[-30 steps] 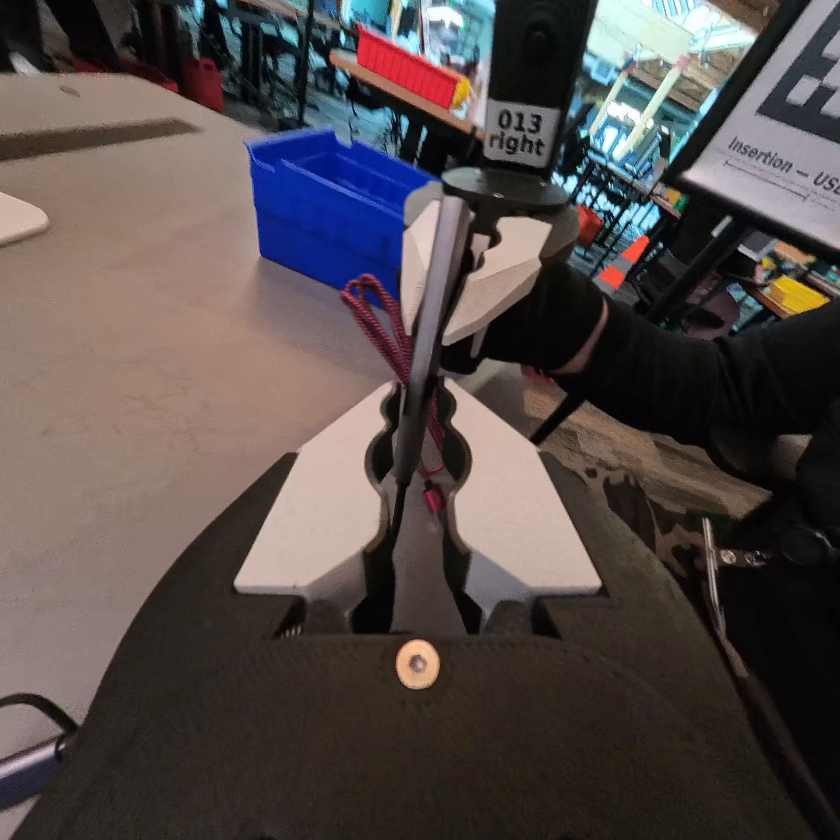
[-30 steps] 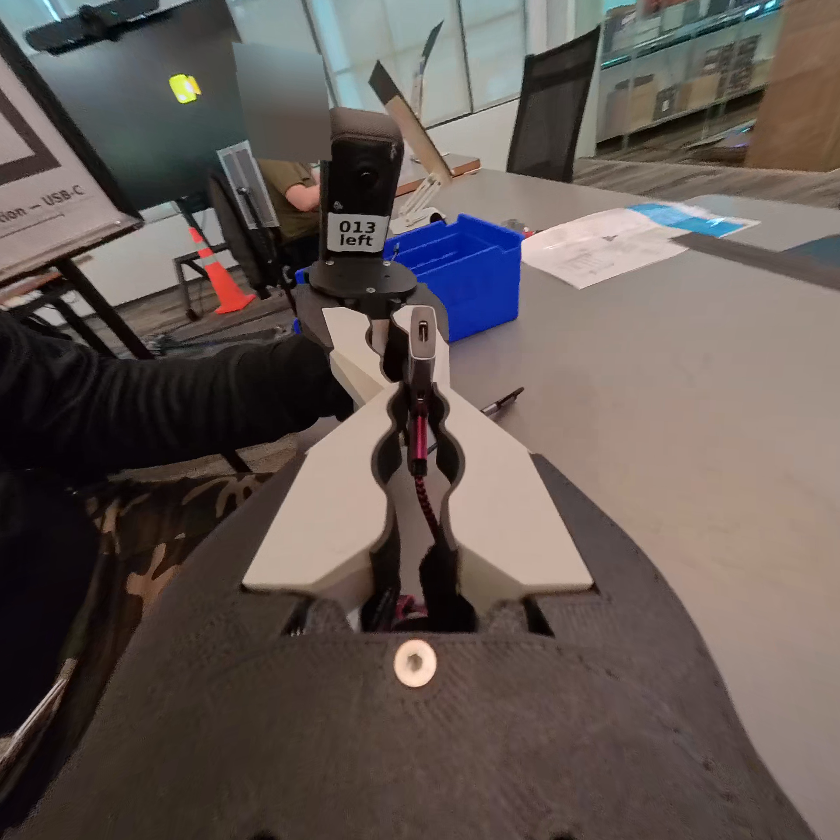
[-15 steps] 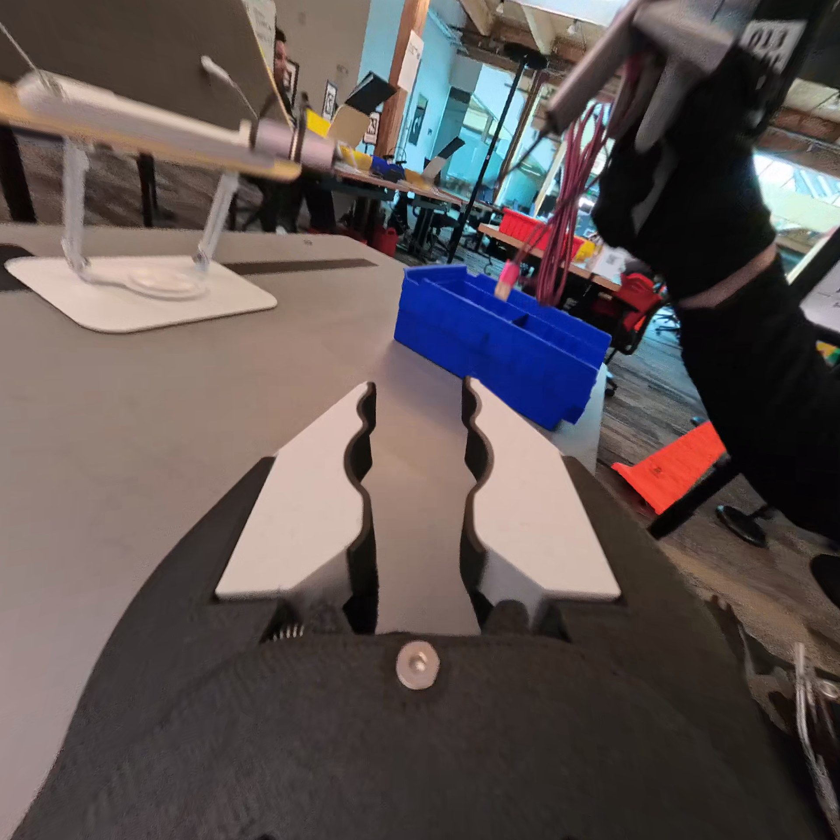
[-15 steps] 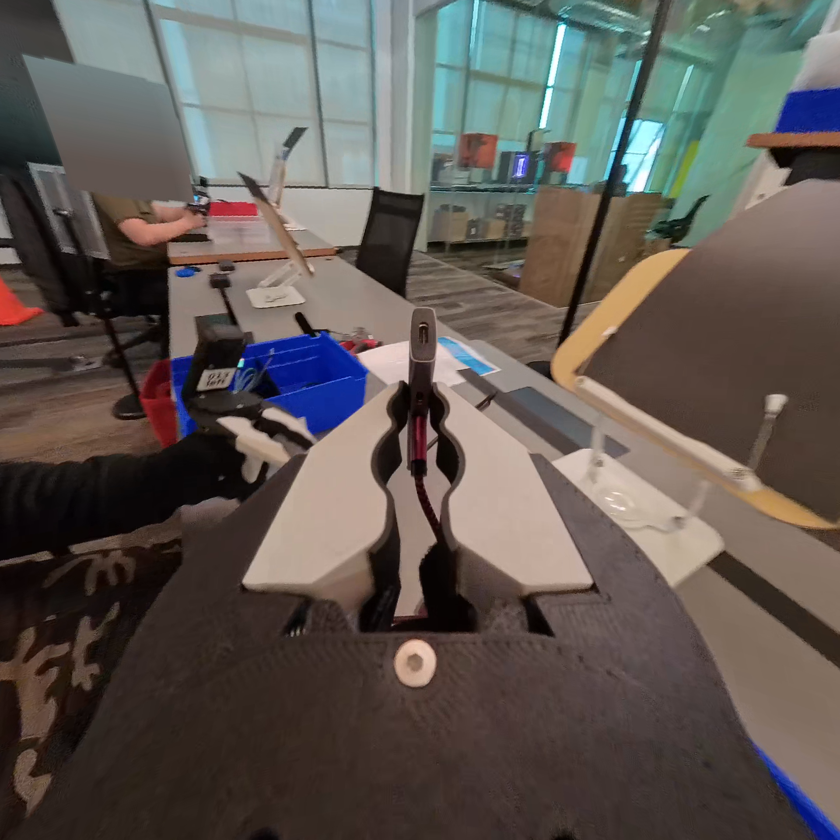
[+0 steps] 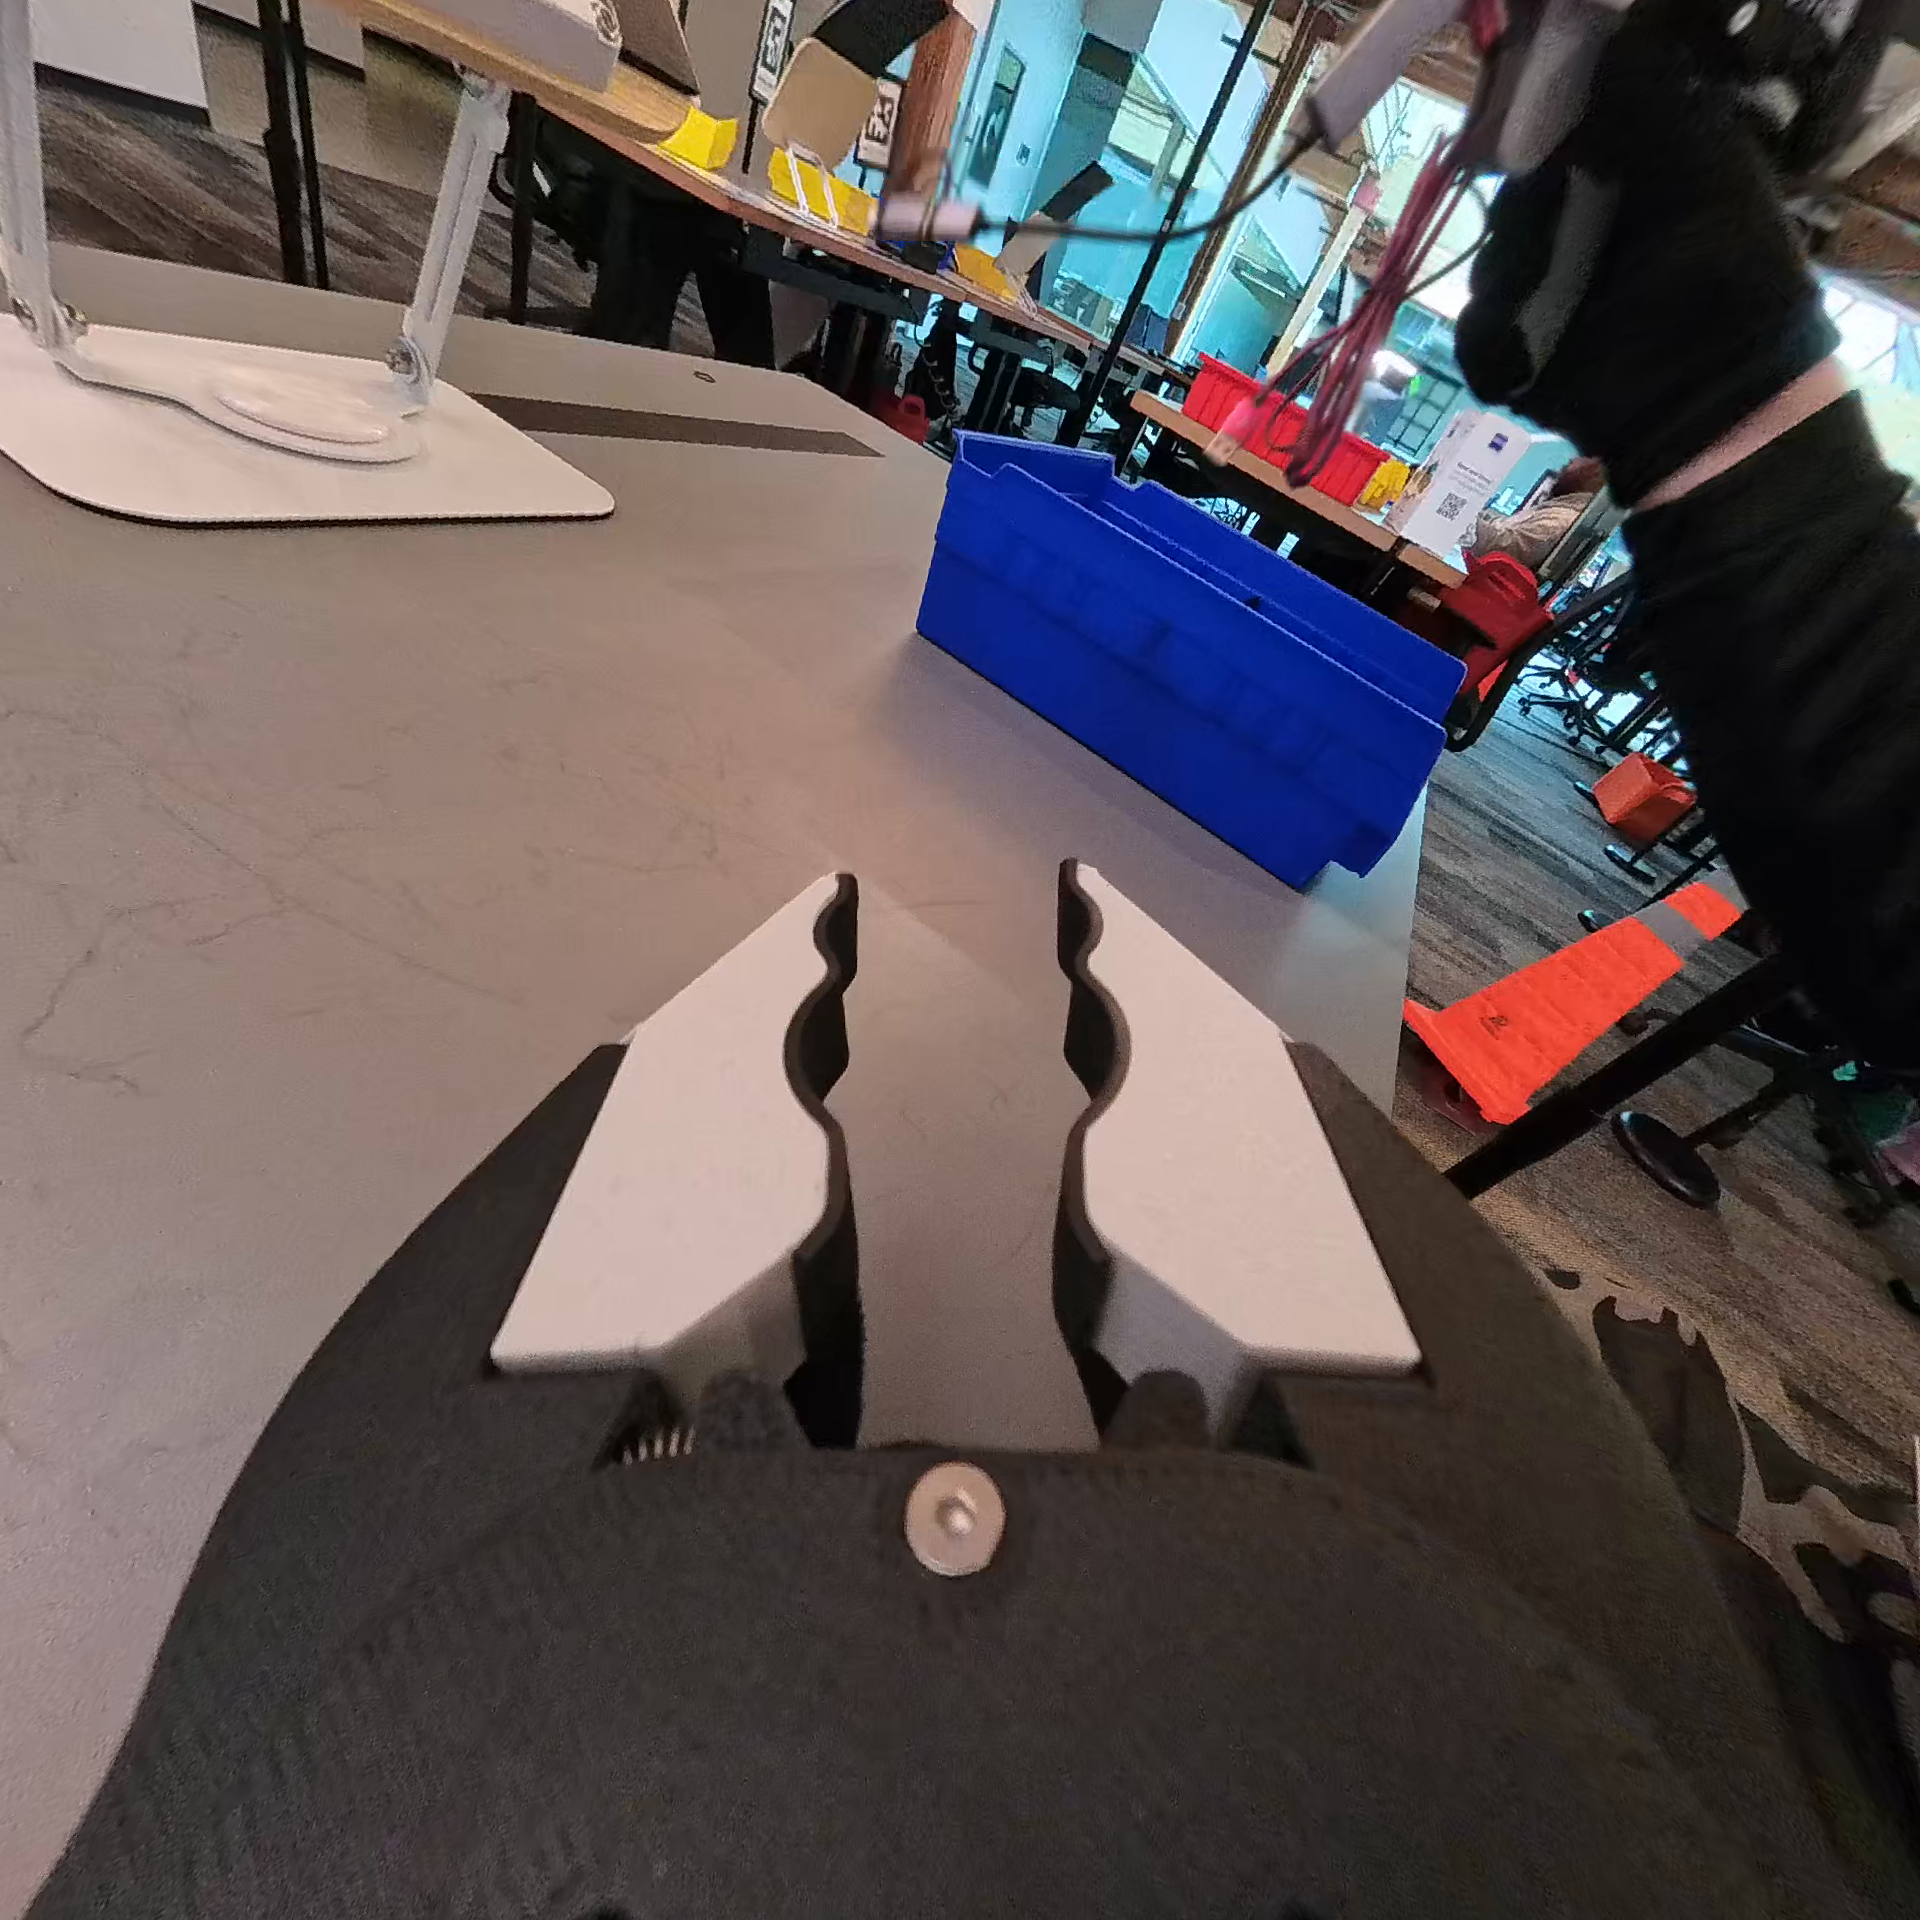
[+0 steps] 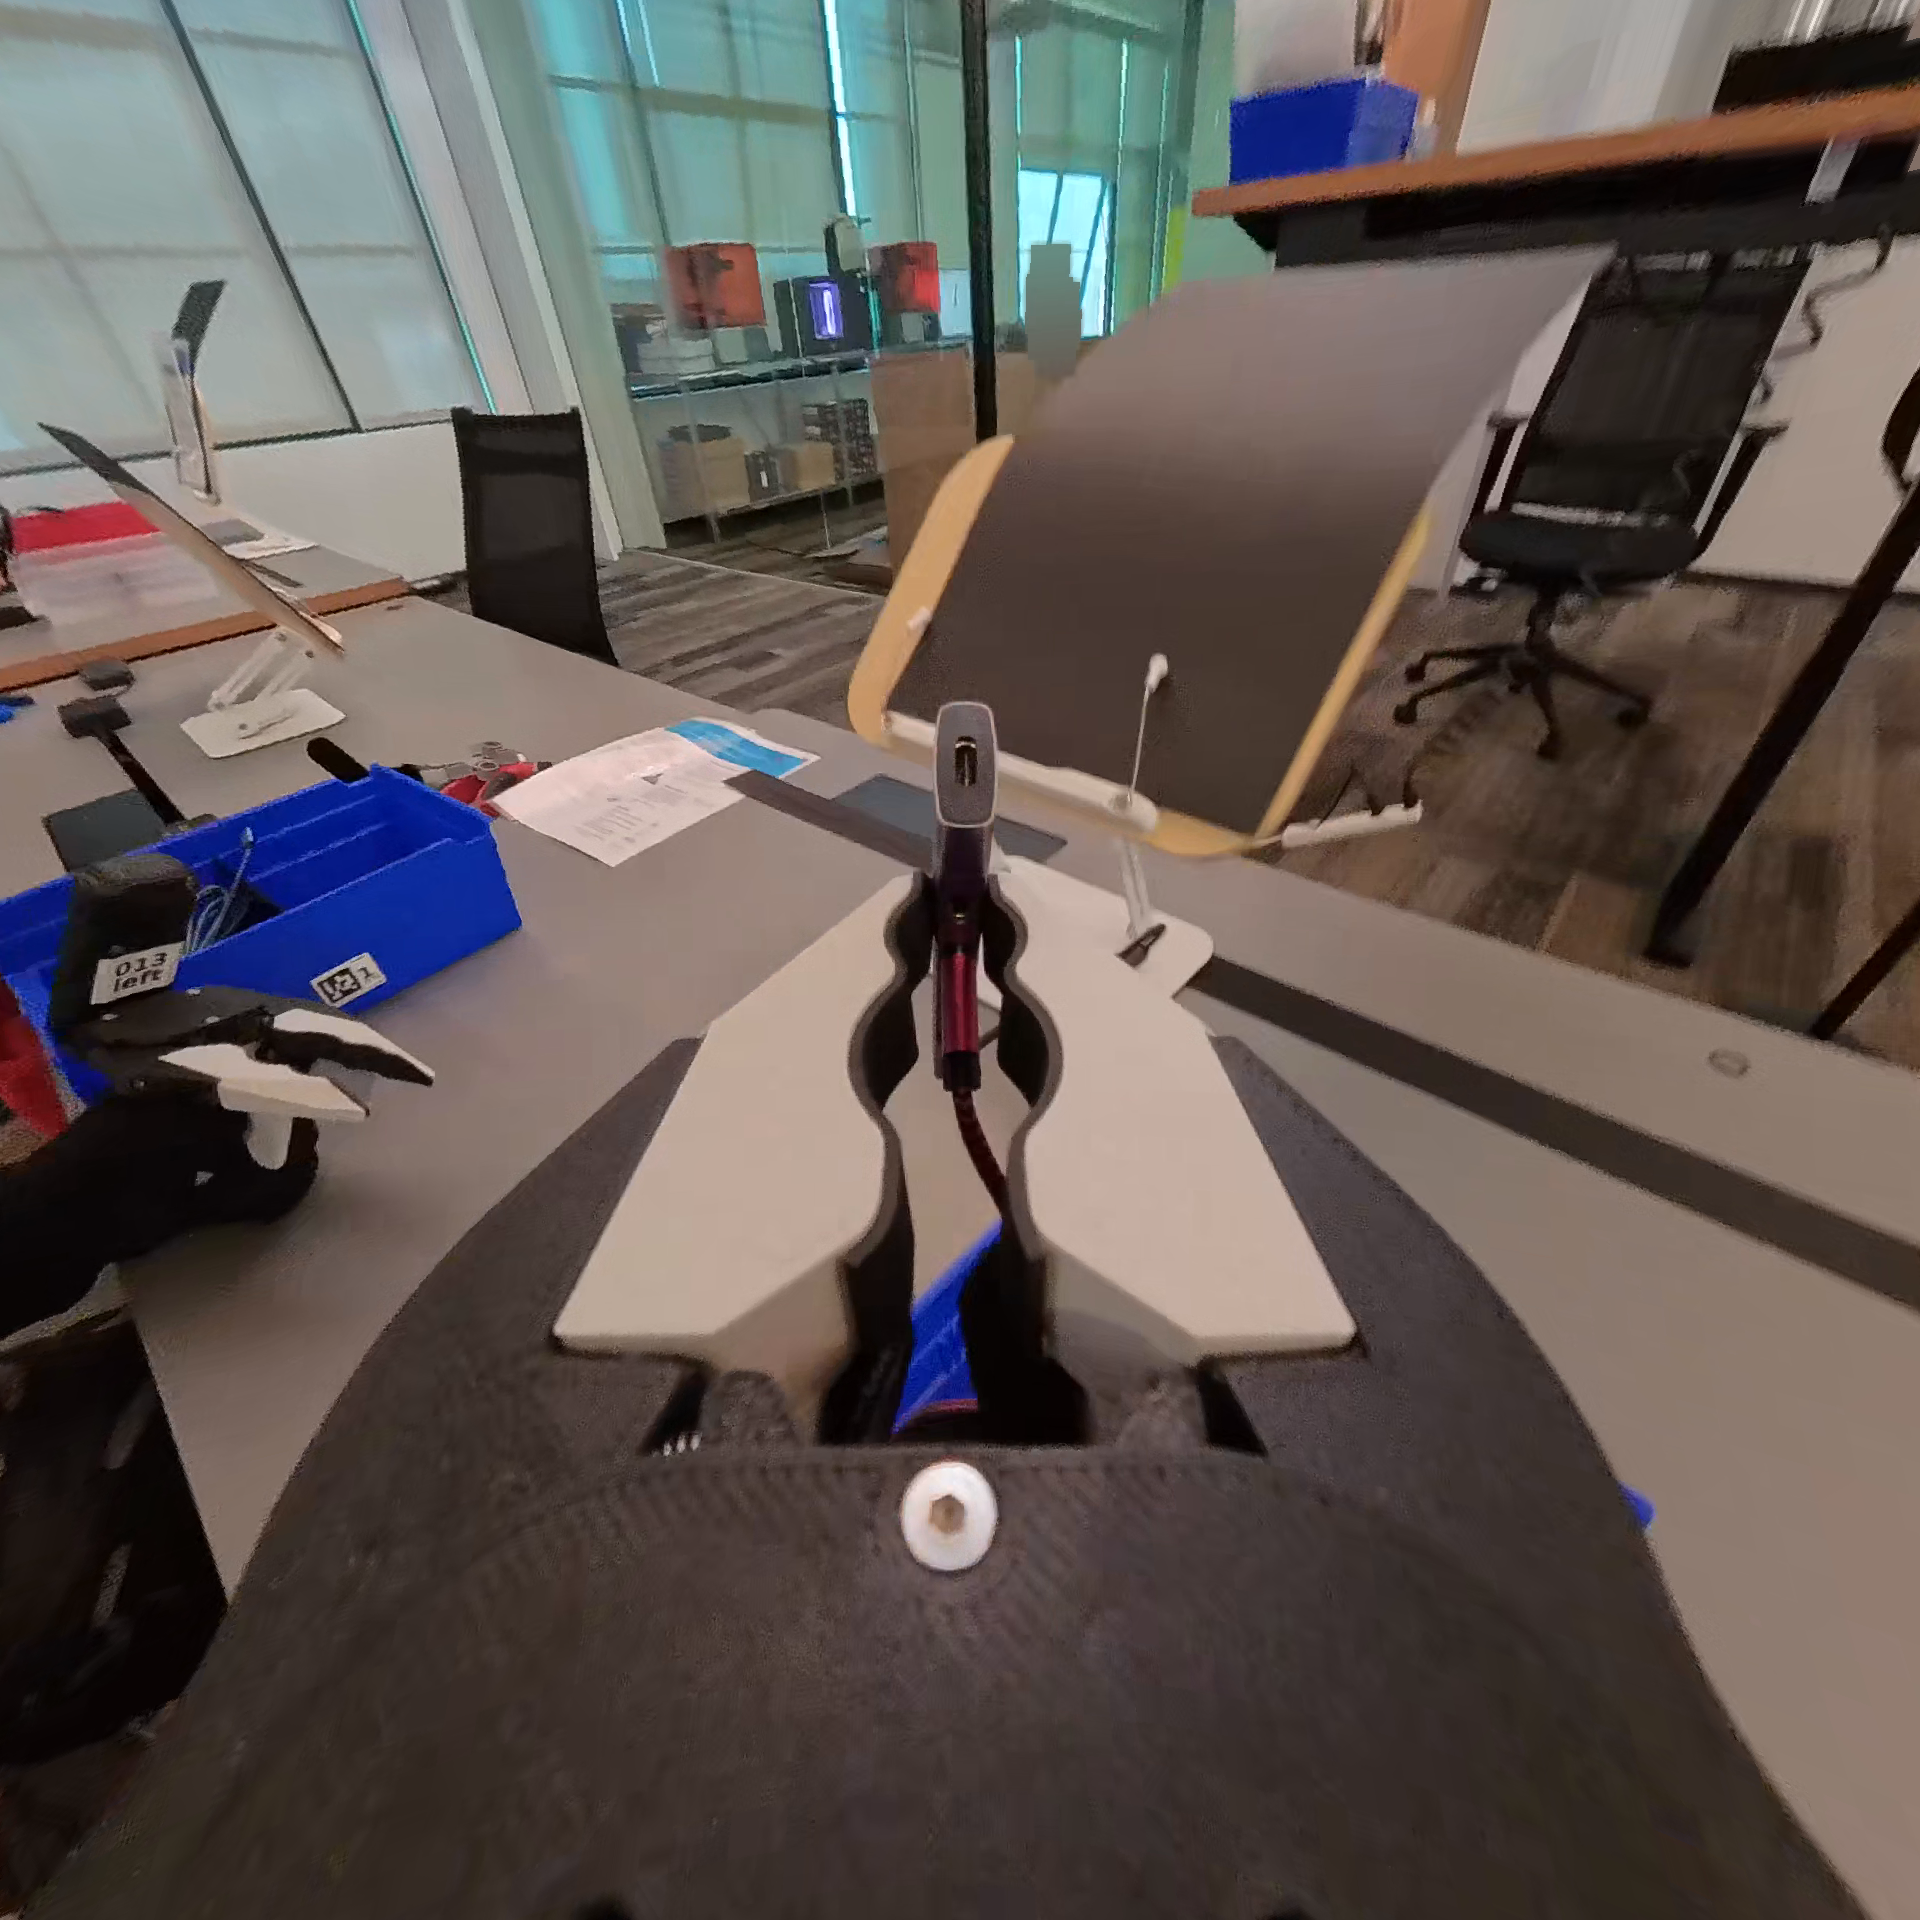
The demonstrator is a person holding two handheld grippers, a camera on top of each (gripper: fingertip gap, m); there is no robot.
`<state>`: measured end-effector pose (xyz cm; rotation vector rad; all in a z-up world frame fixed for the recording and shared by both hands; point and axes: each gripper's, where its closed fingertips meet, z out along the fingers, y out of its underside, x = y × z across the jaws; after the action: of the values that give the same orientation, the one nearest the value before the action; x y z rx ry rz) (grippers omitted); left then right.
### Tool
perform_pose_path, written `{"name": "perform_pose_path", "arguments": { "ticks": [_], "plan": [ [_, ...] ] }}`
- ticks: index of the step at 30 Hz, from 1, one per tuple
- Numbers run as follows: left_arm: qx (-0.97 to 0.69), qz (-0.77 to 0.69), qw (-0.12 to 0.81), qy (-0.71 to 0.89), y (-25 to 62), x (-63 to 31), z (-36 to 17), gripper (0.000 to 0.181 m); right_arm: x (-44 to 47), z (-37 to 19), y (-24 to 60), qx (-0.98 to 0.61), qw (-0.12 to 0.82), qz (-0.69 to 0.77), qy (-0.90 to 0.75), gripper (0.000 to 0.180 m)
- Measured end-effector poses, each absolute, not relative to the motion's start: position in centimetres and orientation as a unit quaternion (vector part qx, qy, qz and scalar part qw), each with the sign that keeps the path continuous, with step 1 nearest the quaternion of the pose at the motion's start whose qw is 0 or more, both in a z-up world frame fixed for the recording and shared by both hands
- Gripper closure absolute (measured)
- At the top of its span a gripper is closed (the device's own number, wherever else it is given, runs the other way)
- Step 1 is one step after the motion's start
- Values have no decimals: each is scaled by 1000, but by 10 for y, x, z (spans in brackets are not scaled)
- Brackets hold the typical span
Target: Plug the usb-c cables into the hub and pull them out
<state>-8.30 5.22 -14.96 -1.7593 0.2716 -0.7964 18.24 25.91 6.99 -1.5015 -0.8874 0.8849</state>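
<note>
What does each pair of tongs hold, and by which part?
Right tongs: the grey hub, clamped by its lower end. Left tongs: nothing.

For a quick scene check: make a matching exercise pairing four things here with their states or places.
Things:
1. left gripper
2. right gripper
3. blue bin
4. red braided cable

States:
A. plugged into the hub
B. open, empty
C. on the grey table
D. shut on the hub

Pairs: 1-B, 2-D, 3-C, 4-A
</note>
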Motion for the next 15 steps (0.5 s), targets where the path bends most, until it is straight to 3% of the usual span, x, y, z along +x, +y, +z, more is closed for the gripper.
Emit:
{"name": "perform_pose_path", "arguments": {
  "ticks": [8,15],
  "plan": [
    [-756,-329,553,122,54,-80,-155,144,197,1,292,-665,504,451,-318,173],
    [-762,-322,547,129,54,-77,-158,143,206,-49,309,-708,475,427,-301,172]
  ]
}}
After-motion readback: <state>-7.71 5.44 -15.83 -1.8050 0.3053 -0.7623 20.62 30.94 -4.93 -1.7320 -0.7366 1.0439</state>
